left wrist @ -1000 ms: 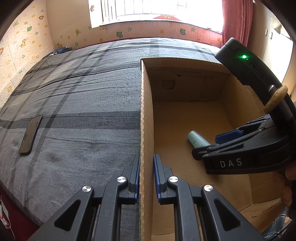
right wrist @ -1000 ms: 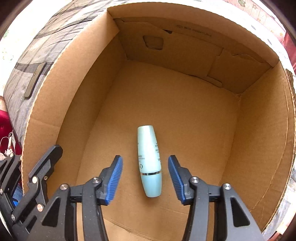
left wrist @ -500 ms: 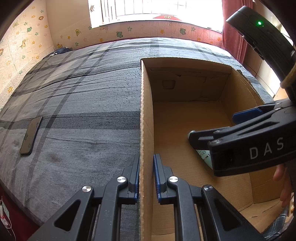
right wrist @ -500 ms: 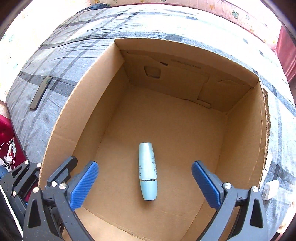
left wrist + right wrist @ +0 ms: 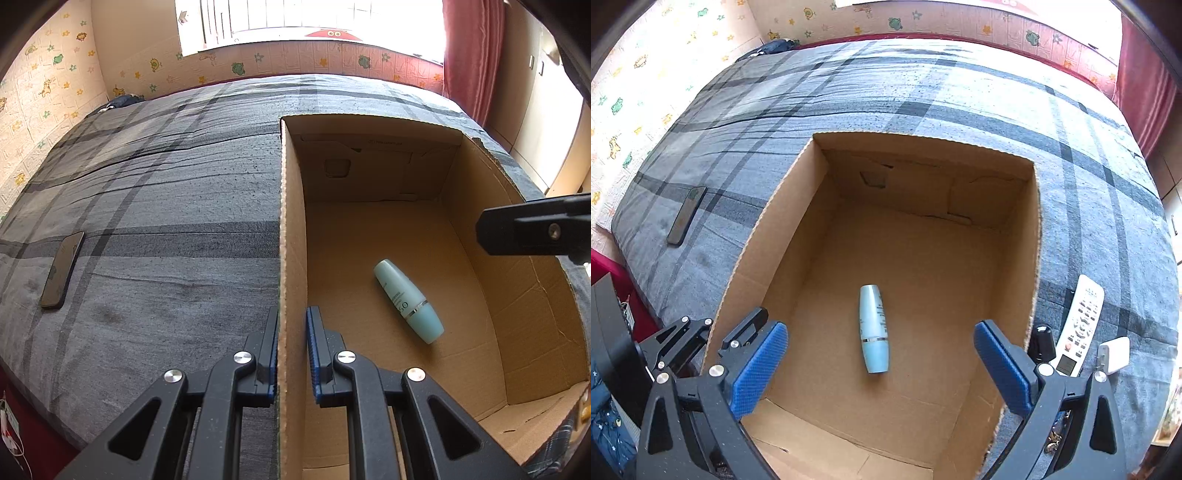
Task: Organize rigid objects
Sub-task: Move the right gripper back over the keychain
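- The bed (image 5: pixel 923 92), under a grey plaid cover, fills both views; only the left wrist view shows the bright window (image 5: pixel 310 18) and red curtain (image 5: pixel 469 55), while only the right wrist view shows a white remote (image 5: pixel 1080 325), a small black cap-like thing (image 5: pixel 1042 341) and a white adapter (image 5: pixel 1113 355) lying just outside the box's right wall
- The open cardboard box (image 5: pixel 1015 258) sits on the bed, and a dark phone (image 5: pixel 62 271) lies well apart to its left
- The left gripper (image 5: pixel 291 350) is clamped on the box's left wall, one pad on each side
- The right gripper (image 5: pixel 881 369) hangs above the box, its jaws having just swung wide apart, nothing between the pads
- The pale blue bottle (image 5: pixel 873 328) lies on its side on the box floor, below and between those spread jaws, untouched
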`<action>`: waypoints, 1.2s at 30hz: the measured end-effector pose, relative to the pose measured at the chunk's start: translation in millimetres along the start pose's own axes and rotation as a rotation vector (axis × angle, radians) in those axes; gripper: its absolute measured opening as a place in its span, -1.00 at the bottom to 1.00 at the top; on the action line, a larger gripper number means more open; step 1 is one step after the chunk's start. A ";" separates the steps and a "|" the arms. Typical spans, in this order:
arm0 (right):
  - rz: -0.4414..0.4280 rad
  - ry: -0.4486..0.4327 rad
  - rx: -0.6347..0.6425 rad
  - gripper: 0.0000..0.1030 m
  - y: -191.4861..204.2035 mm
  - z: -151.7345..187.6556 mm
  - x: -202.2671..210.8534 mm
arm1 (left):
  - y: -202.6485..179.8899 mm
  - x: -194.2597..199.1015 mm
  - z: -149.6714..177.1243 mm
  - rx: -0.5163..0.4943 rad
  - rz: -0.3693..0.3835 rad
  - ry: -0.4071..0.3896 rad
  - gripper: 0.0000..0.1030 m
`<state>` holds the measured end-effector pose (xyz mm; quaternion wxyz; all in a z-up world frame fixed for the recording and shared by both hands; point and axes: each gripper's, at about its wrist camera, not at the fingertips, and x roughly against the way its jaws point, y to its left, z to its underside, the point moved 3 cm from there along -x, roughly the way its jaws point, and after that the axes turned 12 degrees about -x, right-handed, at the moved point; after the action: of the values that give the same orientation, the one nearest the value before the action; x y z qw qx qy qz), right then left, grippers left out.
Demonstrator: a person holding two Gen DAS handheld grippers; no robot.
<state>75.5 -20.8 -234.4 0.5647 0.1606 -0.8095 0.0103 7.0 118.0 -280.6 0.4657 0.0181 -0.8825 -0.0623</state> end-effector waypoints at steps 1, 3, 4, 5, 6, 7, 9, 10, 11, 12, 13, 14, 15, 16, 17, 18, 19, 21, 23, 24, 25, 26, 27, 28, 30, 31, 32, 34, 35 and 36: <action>0.002 -0.005 -0.010 1.00 -3.6 -0.3 3.7 | 0.0 0.2 0.0 0.000 0.000 0.000 -0.72; -0.002 -0.017 -0.032 0.99 -13.8 0.9 13.1 | -0.3 -0.4 -0.5 -0.002 -0.001 0.000 -0.72; 0.000 -0.026 -0.043 0.99 -19.0 1.5 17.4 | -0.1 -0.5 -0.3 -0.002 -0.002 0.001 -0.72; 0.006 -0.035 -0.053 1.00 -25.5 2.4 22.5 | 0.0 -0.6 -0.4 -0.003 -0.002 0.002 -0.72; 0.012 -0.047 -0.061 1.00 -32.8 3.9 27.8 | -0.2 -0.7 -0.7 -0.003 -0.002 0.002 -0.72; 0.019 -0.059 -0.071 1.00 -39.3 5.1 32.3 | -0.1 -0.8 -0.7 -0.004 -0.002 0.002 -0.72; 0.042 -0.075 -0.091 1.00 -55.6 8.0 41.7 | -0.3 -0.8 -0.9 -0.004 -0.003 0.002 -0.72; 0.054 -0.083 -0.103 1.00 -63.9 9.6 45.7 | 0.0 -0.7 -0.9 -0.004 -0.003 0.002 -0.72; 0.068 -0.090 -0.114 1.00 -72.4 11.4 49.2 | -0.3 -0.6 -1.3 -0.003 -0.003 0.002 -0.72; 0.082 -0.093 -0.125 1.00 -80.8 13.2 52.0 | -0.5 -0.9 -1.2 -0.003 -0.002 0.002 -0.72; 0.097 -0.094 -0.136 1.00 -89.6 15.3 54.1 | -0.4 -0.8 -1.1 -0.003 -0.003 0.002 -0.72; 0.109 -0.094 -0.148 1.00 -98.3 17.1 55.8 | -0.5 -0.7 -1.2 -0.003 -0.003 0.002 -0.72; 0.120 -0.096 -0.160 1.00 -106.4 19.0 56.6 | -0.5 -0.7 -1.2 -0.003 -0.002 0.002 -0.72; 0.133 -0.097 -0.169 1.00 -113.9 21.3 57.8 | -0.2 -0.6 -1.1 -0.002 -0.002 0.002 -0.72; 0.141 -0.098 -0.180 1.00 -120.9 23.5 58.5 | -0.3 -0.7 -1.0 -0.003 -0.002 0.002 -0.72; 0.149 -0.095 -0.192 0.99 -127.8 26.0 58.7 | -0.6 -0.8 -1.2 -0.003 -0.003 0.002 -0.72; 0.156 -0.091 -0.205 1.00 -134.6 28.7 58.5 | -0.5 -0.8 -1.1 -0.004 -0.003 0.003 -0.72; 0.168 -0.087 -0.229 1.00 -147.1 34.2 58.8 | -0.6 -0.5 -1.2 -0.005 -0.003 0.003 -0.72; 0.184 -0.080 -0.249 1.00 -158.4 39.5 58.4 | -0.3 -0.4 -1.0 -0.006 -0.005 0.004 -0.72; 0.191 -0.079 -0.255 1.00 -163.4 42.6 58.1 | -0.8 -0.4 -1.4 -0.006 -0.005 0.004 -0.72; 0.200 -0.077 -0.259 1.00 -167.9 45.6 57.8 | -0.6 -0.3 -1.4 -0.006 -0.004 0.004 -0.72; 0.210 -0.073 -0.263 1.00 -172.2 48.6 56.9 | -0.7 -0.5 -1.5 -0.006 -0.004 0.004 -0.73; 0.216 -0.069 -0.267 1.00 -176.9 51.7 55.6 | -0.5 -0.5 -1.3 -0.006 -0.004 0.004 -0.72; 0.219 -0.063 -0.273 1.00 -181.4 54.8 53.5 | -0.5 -0.4 -1.5 -0.007 -0.005 0.005 -0.72; 0.226 -0.048 -0.288 0.99 -189.8 61.8 48.5 | -0.5 -0.3 -1.8 -0.006 -0.005 0.005 -0.73; 0.228 -0.042 -0.294 0.99 -193.8 65.2 45.4 | -0.1 -0.1 -1.8 -0.006 -0.005 0.005 -0.72; 0.232 -0.035 -0.299 1.00 -197.7 68.5 41.9 | -0.5 -0.3 -1.8 -0.007 -0.006 0.005 -0.72; 0.246 -0.016 -0.307 1.00 -204.7 74.9 32.8 | 0.0 -0.3 -1.6 -0.007 -0.005 0.005 -0.72; 0.250 -0.006 -0.311 1.00 -207.9 78.1 27.7 | -0.5 -0.5 -1.7 -0.007 -0.006 0.005 -0.72; 0.255 0.007 -0.317 1.00 -211.1 81.6 22.5 | -0.2 -0.3 -1.6 -0.007 -0.005 0.004 -0.72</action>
<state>51.5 -242.7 -278.1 0.5797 -0.0342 -0.8129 -0.0455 8.6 117.7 -280.0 0.4676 0.0191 -0.8812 -0.0666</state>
